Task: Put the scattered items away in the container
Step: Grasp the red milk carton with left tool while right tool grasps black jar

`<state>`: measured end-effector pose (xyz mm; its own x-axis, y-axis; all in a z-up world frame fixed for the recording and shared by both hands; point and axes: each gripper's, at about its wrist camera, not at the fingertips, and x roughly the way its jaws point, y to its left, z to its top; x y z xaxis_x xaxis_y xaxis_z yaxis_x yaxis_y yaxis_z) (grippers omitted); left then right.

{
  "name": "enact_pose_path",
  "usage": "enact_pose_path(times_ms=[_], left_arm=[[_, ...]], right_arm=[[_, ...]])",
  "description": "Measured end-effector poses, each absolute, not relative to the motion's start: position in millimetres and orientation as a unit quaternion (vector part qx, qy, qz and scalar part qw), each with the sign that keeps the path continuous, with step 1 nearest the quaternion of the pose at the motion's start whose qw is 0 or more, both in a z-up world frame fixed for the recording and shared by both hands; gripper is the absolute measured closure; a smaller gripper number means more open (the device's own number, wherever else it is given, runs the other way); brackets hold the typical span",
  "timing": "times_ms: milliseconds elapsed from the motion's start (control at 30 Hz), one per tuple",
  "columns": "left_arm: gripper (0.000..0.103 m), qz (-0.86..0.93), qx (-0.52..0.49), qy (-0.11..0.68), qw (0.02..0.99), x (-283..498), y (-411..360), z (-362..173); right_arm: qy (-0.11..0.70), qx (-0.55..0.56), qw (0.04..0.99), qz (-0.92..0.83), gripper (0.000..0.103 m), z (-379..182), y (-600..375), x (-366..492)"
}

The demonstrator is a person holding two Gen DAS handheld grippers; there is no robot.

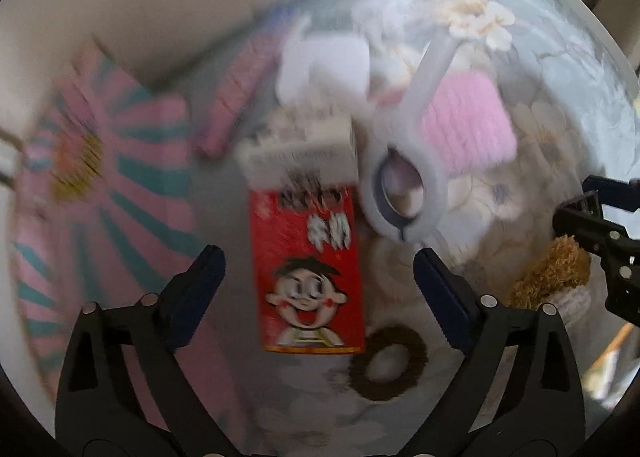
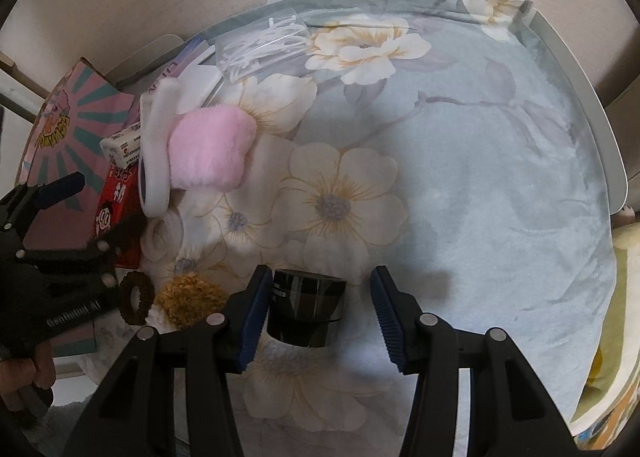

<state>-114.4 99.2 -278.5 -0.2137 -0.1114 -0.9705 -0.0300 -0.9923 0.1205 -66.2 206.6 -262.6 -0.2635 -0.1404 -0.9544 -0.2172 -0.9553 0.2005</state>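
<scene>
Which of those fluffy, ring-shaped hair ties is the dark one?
The brown hair tie beside the red carton's bottom corner; the white hair tie lies farther up, near the pink plush.

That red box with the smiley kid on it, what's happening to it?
A person holds a gripper in each hand over a flowery cloth. The left gripper hangs with open jaws around the red box, not squeezing it. The right gripper has its jaws either side of a black jar, with a gap on one side.

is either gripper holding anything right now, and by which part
Nothing is held. The left gripper straddles the red carton untouched; the right gripper stands open around the black jar.
</scene>
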Motion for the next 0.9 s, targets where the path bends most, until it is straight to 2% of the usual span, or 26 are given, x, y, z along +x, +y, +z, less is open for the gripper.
enact_pose_path(times_ms=[33, 67, 167, 333, 533, 700, 800, 833, 900], left_arm=[[0.017, -0.774, 0.633, -0.018, 0.019, -114.6, 91.4, -282.1], [0.026, -0.773, 0.635, 0.004, 0.017, -114.7, 86.0, -282.6], [0.037, -0.775, 0.631, 0.034, 0.016, -115.5, 75.2, -278.7], [0.045, -0.778, 0.627, 0.05, 0.01, -115.3, 72.5, -272.9], [0.045, -0.776, 0.627, 0.07, 0.004, -116.7, 68.1, -267.9], [0.041, -0.78, 0.618, 0.097, 0.004, -123.8, 59.7, -260.4], [0.041, -0.779, 0.621, 0.088, 0.009, -127.1, 61.9, -264.1], [0.042, -0.779, 0.621, 0.085, 0.01, -128.6, 62.5, -265.9], [0.056, -0.776, 0.625, 0.084, 0.018, -131.3, 61.5, -270.9]], right_arm=[[0.148, -0.606, 0.025, 0.781, 0.056, -262.2, 206.7, -65.6], [0.148, -0.606, 0.025, 0.781, 0.056, -261.6, 206.8, -64.8], [0.152, -0.606, 0.027, 0.781, 0.056, -259.4, 207.8, -61.4], [0.155, -0.606, 0.029, 0.78, 0.056, -257.9, 207.4, -56.8], [0.152, -0.607, 0.031, 0.779, 0.056, -254.9, 204.2, -54.3], [0.152, -0.608, 0.032, 0.779, 0.056, -252.5, 202.3, -52.0], [0.149, -0.608, 0.033, 0.779, 0.056, -251.0, 199.8, -51.1], [0.147, -0.608, 0.033, 0.779, 0.056, -250.5, 198.8, -50.9], [0.143, -0.608, 0.033, 0.78, 0.056, -249.4, 196.6, -50.2]])
